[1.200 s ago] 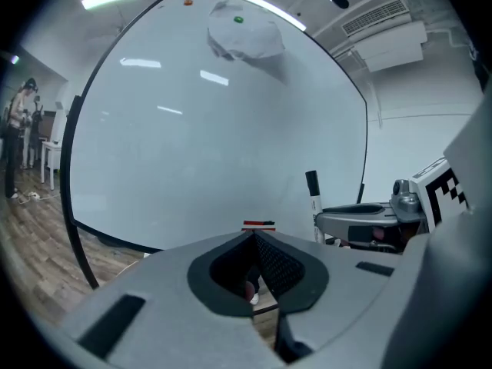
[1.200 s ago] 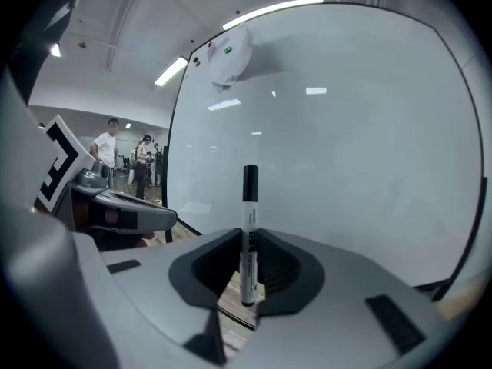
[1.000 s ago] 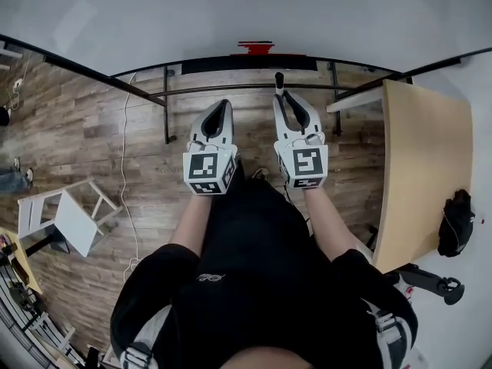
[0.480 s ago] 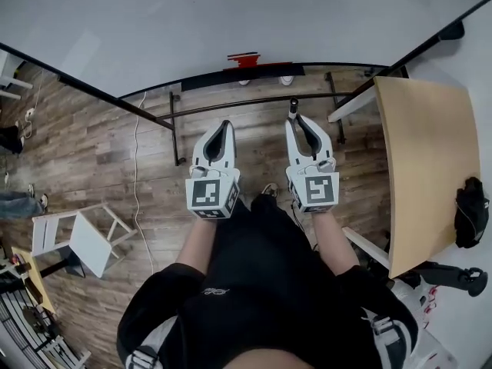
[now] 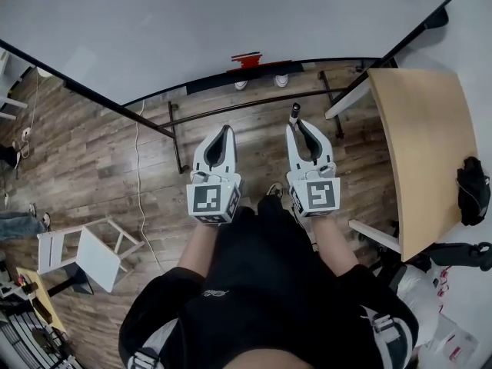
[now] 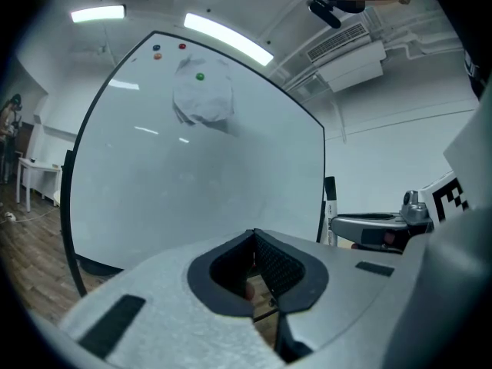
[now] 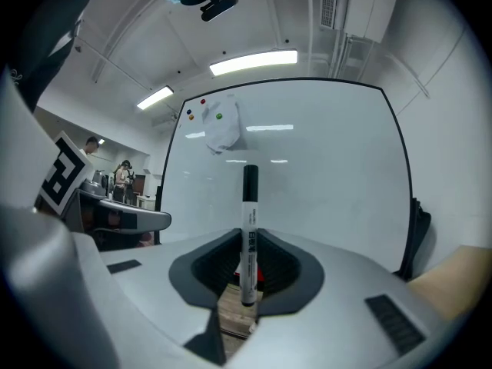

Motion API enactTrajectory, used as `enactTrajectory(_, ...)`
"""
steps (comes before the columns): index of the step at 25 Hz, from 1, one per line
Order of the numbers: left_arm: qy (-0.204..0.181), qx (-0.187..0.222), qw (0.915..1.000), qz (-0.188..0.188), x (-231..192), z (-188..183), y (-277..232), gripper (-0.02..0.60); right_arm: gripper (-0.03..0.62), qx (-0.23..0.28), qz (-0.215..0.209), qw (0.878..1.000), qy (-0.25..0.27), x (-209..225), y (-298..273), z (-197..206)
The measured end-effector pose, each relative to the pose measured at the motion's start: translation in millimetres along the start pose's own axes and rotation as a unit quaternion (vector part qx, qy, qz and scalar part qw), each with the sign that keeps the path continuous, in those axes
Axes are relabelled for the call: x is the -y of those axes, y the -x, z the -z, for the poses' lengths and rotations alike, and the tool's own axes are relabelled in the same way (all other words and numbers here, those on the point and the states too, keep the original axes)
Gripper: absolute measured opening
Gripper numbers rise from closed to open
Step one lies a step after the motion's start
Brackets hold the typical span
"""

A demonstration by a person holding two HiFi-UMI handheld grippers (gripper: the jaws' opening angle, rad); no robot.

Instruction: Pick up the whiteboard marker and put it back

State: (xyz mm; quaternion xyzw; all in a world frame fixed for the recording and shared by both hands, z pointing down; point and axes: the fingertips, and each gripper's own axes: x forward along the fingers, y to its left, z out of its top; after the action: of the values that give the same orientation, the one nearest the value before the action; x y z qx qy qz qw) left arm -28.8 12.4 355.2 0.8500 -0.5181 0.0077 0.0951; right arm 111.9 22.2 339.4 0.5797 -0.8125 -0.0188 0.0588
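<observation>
A white whiteboard marker (image 7: 247,237) with a black cap stands upright between the jaws of my right gripper (image 7: 247,271), which is shut on it. In the head view the marker (image 5: 294,112) sticks out past the tips of the right gripper (image 5: 300,127), pointing at the whiteboard (image 5: 231,21). My left gripper (image 5: 219,135) is held beside it, shut with nothing in it; in the left gripper view its jaws (image 6: 257,264) meet, and the marker (image 6: 331,210) shows at the right.
The whiteboard's tray ledge (image 5: 231,81) carries a red item (image 5: 246,58). A wooden table (image 5: 419,152) with a black object (image 5: 473,189) stands at right. A white chair (image 5: 81,252) lies on the wood floor at left, by a cable (image 5: 138,183).
Both grippers have stayed level and close together, the marker still gripped. The view has shifted so the whiteboard fills more of the top and the table sits further right.
</observation>
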Motion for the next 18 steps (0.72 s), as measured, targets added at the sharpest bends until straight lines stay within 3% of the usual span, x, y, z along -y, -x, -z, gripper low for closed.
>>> enactTrajectory(18,0.011,-0.009,0.9981,0.060,-19,12,29,0.006,0.052,-0.018,0.069,0.997,0.001,-32,21,2)
